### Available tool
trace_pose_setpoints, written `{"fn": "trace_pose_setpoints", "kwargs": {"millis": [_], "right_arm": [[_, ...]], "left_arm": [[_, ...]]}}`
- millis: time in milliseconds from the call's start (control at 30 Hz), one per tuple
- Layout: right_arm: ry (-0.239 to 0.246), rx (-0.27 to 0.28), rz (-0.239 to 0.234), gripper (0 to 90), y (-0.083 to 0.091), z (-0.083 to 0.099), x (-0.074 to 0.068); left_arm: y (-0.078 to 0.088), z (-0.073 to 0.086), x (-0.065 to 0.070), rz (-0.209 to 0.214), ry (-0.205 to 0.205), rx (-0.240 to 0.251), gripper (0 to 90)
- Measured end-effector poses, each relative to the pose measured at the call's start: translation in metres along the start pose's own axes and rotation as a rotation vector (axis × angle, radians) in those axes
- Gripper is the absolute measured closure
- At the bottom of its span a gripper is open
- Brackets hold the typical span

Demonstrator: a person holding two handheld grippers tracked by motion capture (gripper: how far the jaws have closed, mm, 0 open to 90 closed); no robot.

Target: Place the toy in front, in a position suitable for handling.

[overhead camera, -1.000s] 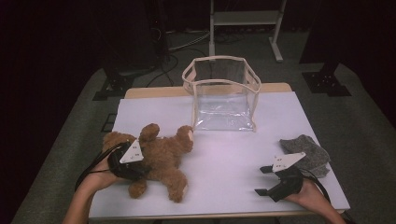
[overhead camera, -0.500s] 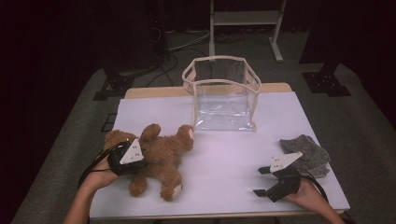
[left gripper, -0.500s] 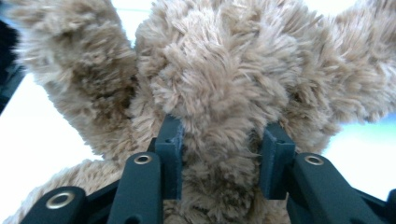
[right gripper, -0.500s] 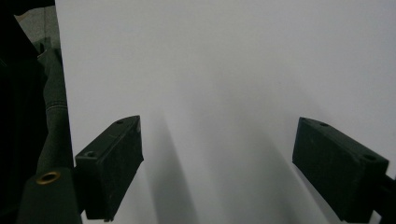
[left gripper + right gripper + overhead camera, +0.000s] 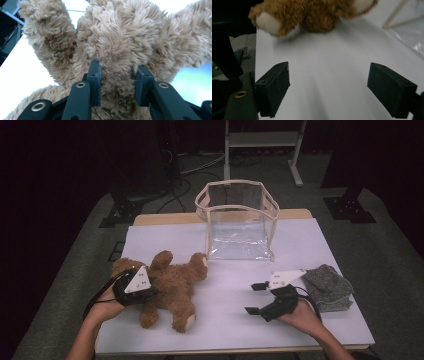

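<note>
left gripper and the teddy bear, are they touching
Touching: in the left gripper view the fingers of the left gripper press into the teddy bear's fur.

A brown teddy bear (image 5: 170, 287) lies on the white table (image 5: 230, 325), the left hand-held gripper (image 5: 150, 290) clamped on its body.

Clear plastic bag (image 5: 238, 227) upright at the white table's (image 5: 225, 320) far edge, grey cloth (image 5: 327, 287) near its right edge.
</note>
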State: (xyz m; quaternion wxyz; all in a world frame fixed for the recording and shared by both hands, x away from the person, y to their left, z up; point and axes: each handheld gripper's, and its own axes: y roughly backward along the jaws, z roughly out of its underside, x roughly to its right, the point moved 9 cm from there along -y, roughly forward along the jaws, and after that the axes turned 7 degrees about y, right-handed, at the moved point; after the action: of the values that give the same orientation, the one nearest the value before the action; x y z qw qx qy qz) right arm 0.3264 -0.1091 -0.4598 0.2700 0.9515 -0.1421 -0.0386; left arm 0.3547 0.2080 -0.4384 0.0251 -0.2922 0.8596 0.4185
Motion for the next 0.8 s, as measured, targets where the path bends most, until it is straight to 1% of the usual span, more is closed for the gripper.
{"fn": "trace_pose_setpoints", "kwargs": {"millis": [67, 100, 133, 167, 200, 233, 300, 333, 367, 400, 467, 533, 567, 600, 633, 667, 700, 733, 767, 800], "right_arm": [[0.038, 0.012, -0.011, 16.6, -0.015, -0.019, 0.0], [0.05, 0.013, -0.014, 16.6, -0.021, -0.026, 0.0], [0.057, 0.024, -0.039, 16.6, -0.033, -0.038, -0.001], [0.057, 0.028, -0.053, 16.6, -0.037, -0.041, -0.002], [0.053, 0.035, -0.093, 16.6, -0.048, -0.049, -0.008], [0.062, 0.033, -0.107, 16.6, -0.054, -0.053, -0.013], [0.103, 0.018, -0.137, 16.6, -0.069, -0.058, -0.027], [0.141, 0.014, -0.157, 16.6, -0.078, -0.061, -0.037], [0.156, 0.015, -0.166, 16.6, -0.084, -0.062, -0.043], [0.17, 0.014, -0.185, 16.2, -0.091, -0.064, -0.053], [0.176, 0.013, -0.208, 15.2, -0.102, -0.065, -0.063], [0.19, -0.006, -0.209, 14.7, -0.113, -0.064, -0.071], [0.194, -0.014, -0.198, 14.7, -0.118, -0.063, -0.071], [0.192, -0.017, -0.182, 14.8, -0.122, -0.063, -0.07], [0.183, -0.014, -0.177, 14.9, -0.126, -0.064, -0.069], [0.169, -0.013, -0.189, 16.5, -0.129, -0.063, -0.069], [0.162, -0.02, -0.199, 20.7, -0.132, -0.063, -0.069], [0.165, -0.032, -0.216, 27.2, -0.136, -0.062, -0.069], [0.18, -0.042, -0.221, 39.7, -0.139, -0.06, -0.068], [0.188, -0.042, -0.218, 46.8, -0.14, -0.06, -0.068]], "left_arm": [[0.001, 0.0, 0.0, -0.001, 0.0, 0.005, 63.8], [0.001, 0.0, -0.001, 0.001, 0.004, 0.008, 63.9], [0.001, -0.001, -0.001, 0.001, 0.005, 0.01, 63.9], [0.002, -0.001, -0.001, 0.0, 0.009, 0.011, 63.9], [0.002, -0.002, -0.001, 0.0, 0.006, 0.012, 63.9], [0.002, -0.002, 0.0, 0.0, 0.003, 0.011, 64.0], [0.003, -0.004, 0.001, 0.0, -0.002, 0.013, 64.0], [0.003, -0.005, 0.001, 0.002, -0.002, 0.012, 64.0], [0.003, -0.007, 0.001, -0.001, 0.0, 0.014, 64.0], [0.003, -0.007, 0.001, -0.001, 0.001, 0.012, 64.2], [0.002, -0.009, 0.001, -0.003, -0.003, 0.01, 64.4], [0.002, -0.009, 0.002, -0.001, -0.005, 0.006, 64.6], [0.002, -0.01, 0.002, 0.0, -0.003, 0.007, 64.7], [0.002, -0.01, 0.002, 0.001, -0.001, 0.008, 64.9], [0.002, -0.01, 0.002, 0.001, 0.003, 0.012, 65.0], [0.002, -0.01, 0.002, 0.002, 0.007, 0.015, 65.1], [0.001, -0.01, 0.002, 0.005, 0.016, 0.019, 65.3], [0.001, -0.009, 0.002, 0.012, 0.025, 0.023, 65.7], [0.001, -0.009, 0.002, 0.014, 0.033, 0.025, 66.3], [0.001, -0.008, 0.002, 0.015, 0.036, 0.031, 66.6]]}}
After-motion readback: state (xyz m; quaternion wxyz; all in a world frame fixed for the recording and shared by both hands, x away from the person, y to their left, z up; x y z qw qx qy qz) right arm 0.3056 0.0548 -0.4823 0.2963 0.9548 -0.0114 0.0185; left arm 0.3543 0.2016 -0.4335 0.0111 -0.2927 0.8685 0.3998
